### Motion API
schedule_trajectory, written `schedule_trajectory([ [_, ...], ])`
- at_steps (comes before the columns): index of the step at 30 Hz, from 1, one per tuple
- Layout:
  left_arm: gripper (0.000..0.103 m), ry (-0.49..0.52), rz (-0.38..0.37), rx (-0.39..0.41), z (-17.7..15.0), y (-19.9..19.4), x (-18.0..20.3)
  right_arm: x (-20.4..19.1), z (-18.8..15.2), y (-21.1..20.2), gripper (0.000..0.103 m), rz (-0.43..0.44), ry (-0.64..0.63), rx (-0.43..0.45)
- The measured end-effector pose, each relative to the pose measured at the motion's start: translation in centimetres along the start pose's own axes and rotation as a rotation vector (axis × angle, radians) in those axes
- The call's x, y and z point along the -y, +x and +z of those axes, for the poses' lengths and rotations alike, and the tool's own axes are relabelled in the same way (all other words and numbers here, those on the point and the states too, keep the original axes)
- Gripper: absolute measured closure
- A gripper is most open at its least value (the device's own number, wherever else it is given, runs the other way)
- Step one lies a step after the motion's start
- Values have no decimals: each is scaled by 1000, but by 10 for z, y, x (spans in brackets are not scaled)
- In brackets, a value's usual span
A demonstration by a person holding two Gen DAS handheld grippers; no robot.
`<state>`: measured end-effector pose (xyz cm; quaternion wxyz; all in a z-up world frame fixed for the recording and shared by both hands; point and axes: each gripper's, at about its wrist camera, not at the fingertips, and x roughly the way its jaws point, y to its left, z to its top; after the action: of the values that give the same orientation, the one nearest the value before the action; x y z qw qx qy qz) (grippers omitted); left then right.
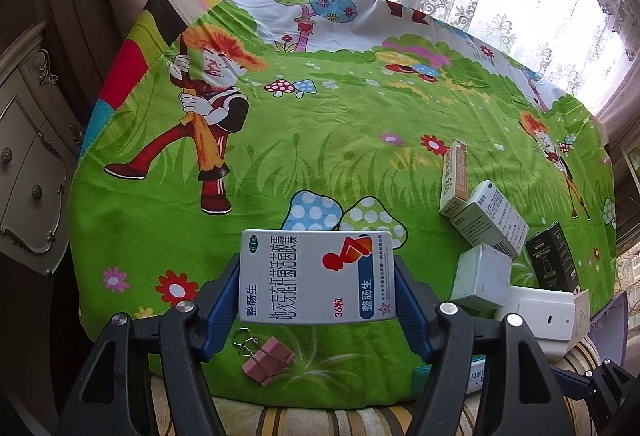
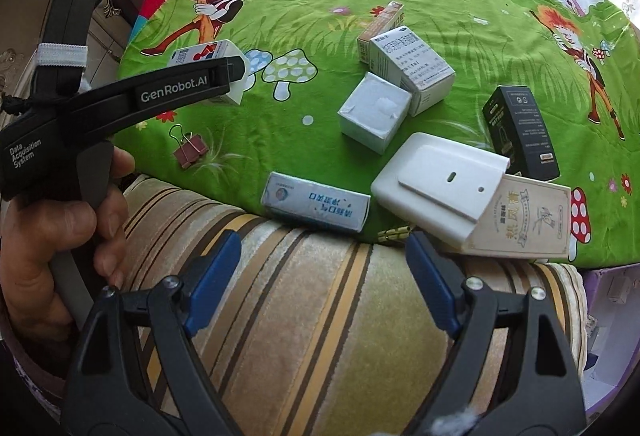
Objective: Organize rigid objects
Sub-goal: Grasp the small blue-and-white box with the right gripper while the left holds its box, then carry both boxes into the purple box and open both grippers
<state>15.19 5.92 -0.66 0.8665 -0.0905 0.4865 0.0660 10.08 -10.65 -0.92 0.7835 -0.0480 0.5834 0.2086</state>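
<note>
My left gripper (image 1: 318, 296) is shut on a white medicine box (image 1: 316, 276) with a red and blue logo, its blue pads pressing both short sides, above the cartoon-print green cloth (image 1: 320, 156). The right wrist view shows the same box (image 2: 208, 54) lifted at the left. My right gripper (image 2: 324, 268) is open with nothing between its fingers, over a striped cushion (image 2: 304, 316), just short of a blue-and-white box (image 2: 316, 206) at the cloth's near edge.
A white cube box (image 2: 374, 112), a printed white box (image 2: 412, 68), an orange-edged box (image 2: 380, 24), a black box (image 2: 520, 132), a white plastic device (image 2: 436, 184) and a cream box (image 2: 524, 220) cluster at right. A pink binder clip (image 2: 190, 152) lies left. A hand (image 2: 52, 228) holds the left gripper.
</note>
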Motion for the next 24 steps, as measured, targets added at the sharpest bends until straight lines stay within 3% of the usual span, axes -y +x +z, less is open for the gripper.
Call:
schedule_trajectory([
  [17, 33, -19, 8, 42, -7, -9, -15, -6, 19, 40, 17, -69, 116, -68],
  [19, 33, -10, 20, 52, -8, -12, -13, -6, 21, 41, 19, -83, 117, -67],
  [20, 33, -6, 24, 56, -8, -14, -12, -6, 22, 43, 27, -87, 118, -72],
  [24, 33, 8, 48, 73, -10, -21, -8, -7, 21, 44, 27, -76, 117, -62],
])
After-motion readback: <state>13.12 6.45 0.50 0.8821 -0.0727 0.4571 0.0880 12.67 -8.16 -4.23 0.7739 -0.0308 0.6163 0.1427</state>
